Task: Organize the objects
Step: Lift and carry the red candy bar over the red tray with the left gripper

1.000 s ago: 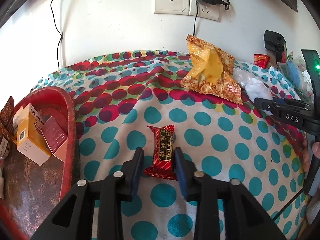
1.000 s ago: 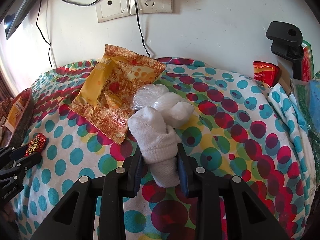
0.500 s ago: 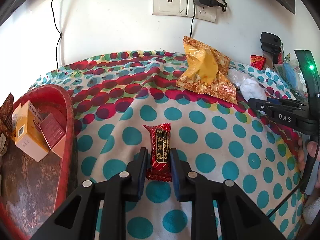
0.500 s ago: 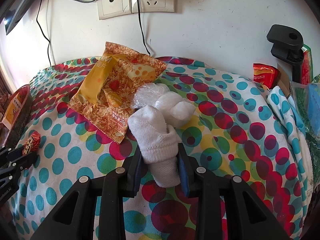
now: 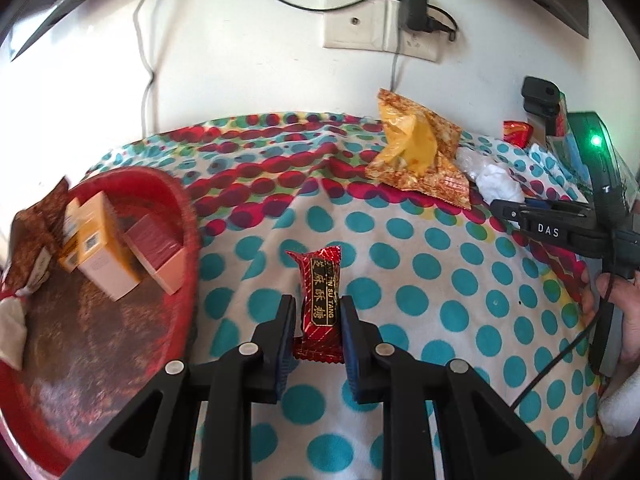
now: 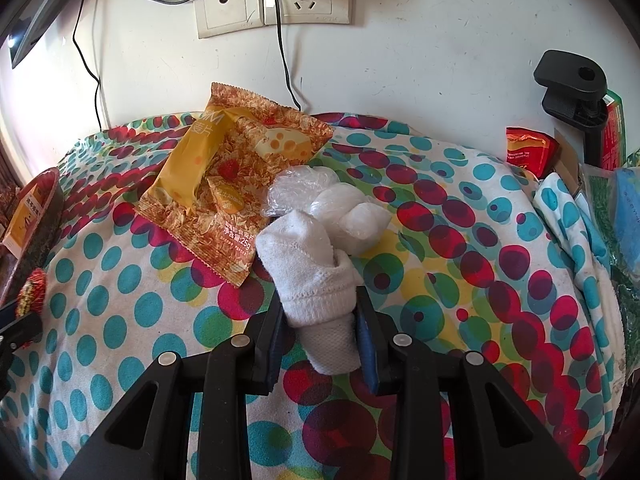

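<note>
Between the left gripper's (image 5: pixel 316 320) clenched jaws, above the dotted bedspread (image 5: pixel 400 240), sits the red candy (image 5: pixel 320 304): light, slick crinkly wrapper, best pinched mid-body; right gripper (image 6: pixel 320 320) clamps the soft, compressible white sock roll (image 6: pixel 312 276) at its cuff.

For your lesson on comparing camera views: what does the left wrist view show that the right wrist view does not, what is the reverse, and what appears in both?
Only the left wrist view: the inside of the red tray with its maroon box, and a hand at the right edge.

Only the right wrist view: the rolled white sock pinched in the right claw.

Both: the orange snack bag, the yellow box, the wall socket, the polka-dot cloth, and the red candy shut in the left claw.
</note>
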`<control>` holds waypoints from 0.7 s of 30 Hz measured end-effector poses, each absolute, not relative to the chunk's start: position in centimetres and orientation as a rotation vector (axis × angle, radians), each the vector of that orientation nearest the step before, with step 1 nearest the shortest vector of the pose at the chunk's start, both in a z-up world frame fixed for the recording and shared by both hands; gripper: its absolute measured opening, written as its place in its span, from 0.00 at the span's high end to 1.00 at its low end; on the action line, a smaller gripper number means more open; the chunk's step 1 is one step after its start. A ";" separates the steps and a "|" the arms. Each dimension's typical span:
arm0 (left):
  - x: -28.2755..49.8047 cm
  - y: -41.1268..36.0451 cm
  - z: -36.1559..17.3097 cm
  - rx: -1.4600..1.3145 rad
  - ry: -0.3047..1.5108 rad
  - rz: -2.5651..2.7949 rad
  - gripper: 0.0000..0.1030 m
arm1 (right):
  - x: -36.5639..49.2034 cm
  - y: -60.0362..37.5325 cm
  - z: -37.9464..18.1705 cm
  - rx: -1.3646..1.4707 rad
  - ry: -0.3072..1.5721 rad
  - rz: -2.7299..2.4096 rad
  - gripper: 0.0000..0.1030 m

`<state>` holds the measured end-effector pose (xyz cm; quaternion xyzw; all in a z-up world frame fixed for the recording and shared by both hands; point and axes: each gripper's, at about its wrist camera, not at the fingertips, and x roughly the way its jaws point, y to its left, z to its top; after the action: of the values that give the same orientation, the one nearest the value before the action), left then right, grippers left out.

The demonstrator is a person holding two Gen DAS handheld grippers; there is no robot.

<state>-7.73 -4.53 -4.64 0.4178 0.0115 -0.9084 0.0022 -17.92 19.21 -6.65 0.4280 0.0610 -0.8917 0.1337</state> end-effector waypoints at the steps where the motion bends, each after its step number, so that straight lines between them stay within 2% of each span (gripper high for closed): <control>1: -7.5 -4.8 -4.5 1.305 0.044 -2.848 0.78 | -17.9 19.2 -6.7 1.242 0.178 -2.585 0.70; 14: -4.3 -9.2 -2.0 1.214 0.096 -2.793 0.78 | -18.0 19.2 -6.8 1.244 0.191 -2.584 0.69; 21: -3.0 -14.2 -1.2 1.171 0.146 -2.704 0.78 | -18.0 19.2 -6.9 1.245 0.198 -2.585 0.69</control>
<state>-2.98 -14.24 -1.22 0.3950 0.0491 -0.9124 0.0953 -17.99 19.17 -6.87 0.4290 0.0683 -0.8909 0.1326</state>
